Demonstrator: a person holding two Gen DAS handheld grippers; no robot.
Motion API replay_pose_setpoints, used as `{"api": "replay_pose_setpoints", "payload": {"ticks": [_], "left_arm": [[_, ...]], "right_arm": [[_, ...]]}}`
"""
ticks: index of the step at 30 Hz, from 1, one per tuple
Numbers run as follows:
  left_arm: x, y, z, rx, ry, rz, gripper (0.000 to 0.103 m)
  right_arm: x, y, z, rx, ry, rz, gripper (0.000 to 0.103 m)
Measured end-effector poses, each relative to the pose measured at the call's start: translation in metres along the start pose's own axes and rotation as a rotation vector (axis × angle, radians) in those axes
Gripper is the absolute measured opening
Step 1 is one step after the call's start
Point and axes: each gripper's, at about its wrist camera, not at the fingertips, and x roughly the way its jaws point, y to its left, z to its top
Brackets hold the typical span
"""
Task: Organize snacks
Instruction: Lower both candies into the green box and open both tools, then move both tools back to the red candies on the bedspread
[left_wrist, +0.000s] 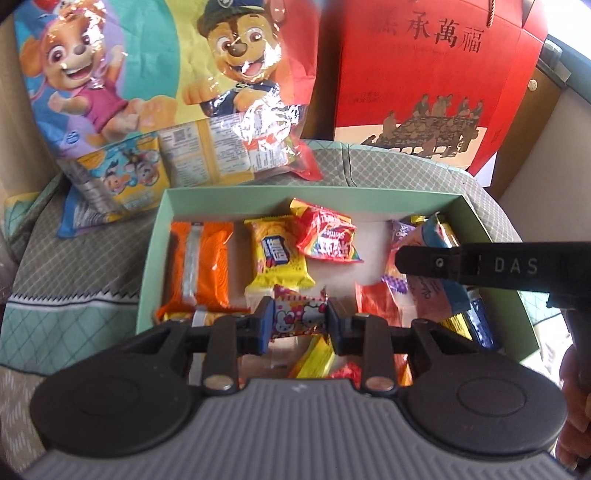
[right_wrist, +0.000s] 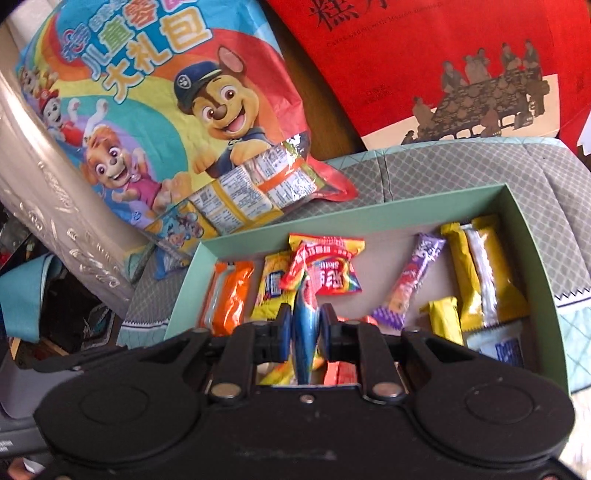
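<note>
Green box (right_wrist: 532, 236) crowded with snacks, left gripper (left_wrist: 297, 319) clamping pink packet (left_wrist: 295, 314), right gripper (right_wrist: 304, 326) pinching blue packet (right_wrist: 304, 328).

The right gripper's arm (left_wrist: 491, 264) crosses the box (left_wrist: 155, 254) at its right end, hiding part of the wrappers there. The gift bag (right_wrist: 155, 122) behind the box is cut off at the top. Snacks at the box's near wall lie hidden under both gripper bodies. Small print on the red carton (right_wrist: 424, 40) is too blurred to read.

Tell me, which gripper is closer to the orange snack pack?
Left. The left gripper is just right of the orange snack pack; the right gripper is across the box.
</note>
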Motion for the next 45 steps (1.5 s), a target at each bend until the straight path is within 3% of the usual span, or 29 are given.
{"api": "replay_pose_setpoints", "payload": {"ticks": [6,8,9,10,12,14,21,34,45], "left_arm": [[0.022,0.001,0.014,-0.012,0.010,0.013,0.032],[0.026,0.003,0.015,-0.026,0.010,0.032,0.041],[0.027,0.004,0.015,-0.030,0.010,0.046,0.061],[0.027,0.005,0.014,-0.031,0.007,0.063,0.085],[0.025,0.006,0.010,-0.023,-0.015,0.109,0.103],[0.024,0.007,0.008,-0.015,-0.012,0.141,0.103],[0.018,0.009,-0.003,-0.021,0.019,0.148,0.103],[-0.011,0.000,-0.028,-0.016,0.038,0.119,0.103],[-0.044,-0.011,-0.075,0.027,0.063,0.073,0.103]], "right_arm": [[0.022,0.000,0.012,0.004,0.009,0.004,0.021],[0.024,0.002,0.013,0.005,-0.002,-0.002,0.046],[0.024,0.003,0.014,0.006,-0.006,-0.015,0.080],[0.023,0.004,0.013,0.004,-0.014,-0.028,0.103],[0.021,0.005,0.013,-0.004,-0.018,-0.030,0.103],[0.021,0.004,0.011,-0.005,-0.003,-0.040,0.103],[0.014,0.006,-0.001,-0.017,0.032,-0.058,0.103],[-0.021,0.015,-0.031,-0.067,0.035,-0.077,0.103],[-0.070,0.002,-0.075,-0.008,0.035,-0.075,0.103]]}}
